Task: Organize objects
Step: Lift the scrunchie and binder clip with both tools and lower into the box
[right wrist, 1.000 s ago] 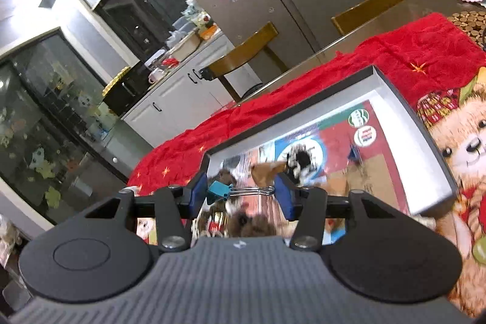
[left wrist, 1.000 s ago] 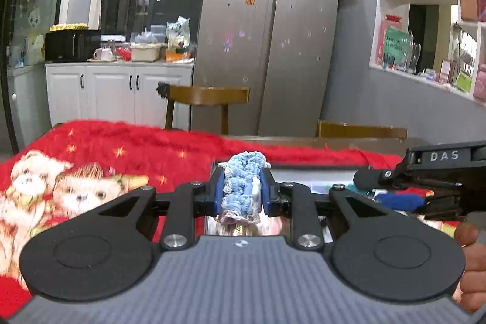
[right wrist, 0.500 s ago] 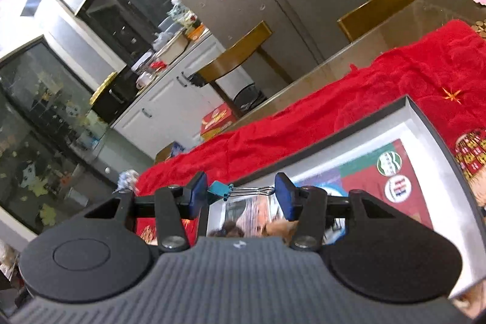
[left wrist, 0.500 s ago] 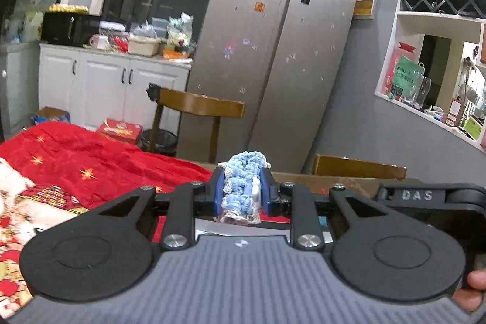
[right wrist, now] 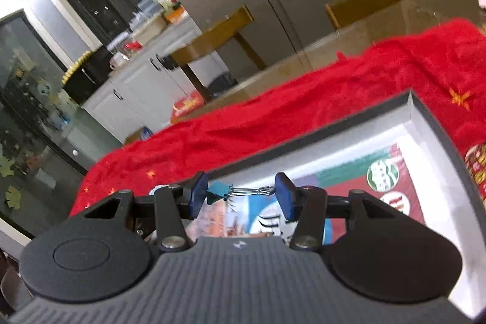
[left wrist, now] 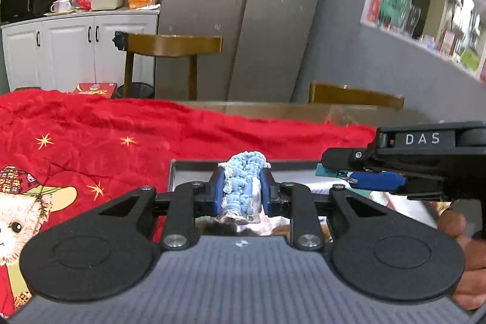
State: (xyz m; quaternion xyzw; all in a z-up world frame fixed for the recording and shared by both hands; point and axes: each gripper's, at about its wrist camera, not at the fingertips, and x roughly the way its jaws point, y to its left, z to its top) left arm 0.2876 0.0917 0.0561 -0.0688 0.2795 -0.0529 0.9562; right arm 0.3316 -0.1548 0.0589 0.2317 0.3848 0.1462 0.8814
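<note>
My left gripper [left wrist: 241, 192] is shut on a blue knitted scrunchie [left wrist: 243, 181] with a pale lace edge, held over the near left corner of a shallow grey box [left wrist: 194, 164]. My right gripper [right wrist: 240, 198] is shut on a teal binder clip [right wrist: 220, 191], its wire handles [right wrist: 255, 190] stretched across to the right pad. That clip hangs above the box [right wrist: 431, 123], whose floor carries colourful printed pictures. In the left wrist view the right gripper [left wrist: 361, 172] comes in from the right edge, with the clip's teal body [left wrist: 325, 171] showing at its tip.
A red blanket [left wrist: 121, 138] printed with stars and a cartoon animal covers the table. Two wooden chairs [left wrist: 170, 46] [left wrist: 355, 96] stand behind it, then a steel fridge [left wrist: 243, 5] and white cabinets [left wrist: 76, 50]. A hand [left wrist: 464, 260] grips the right tool.
Both grippers have travelled over the box and dipped, keeping their loads. The right gripper now reaches further in from the right in the left wrist view.
</note>
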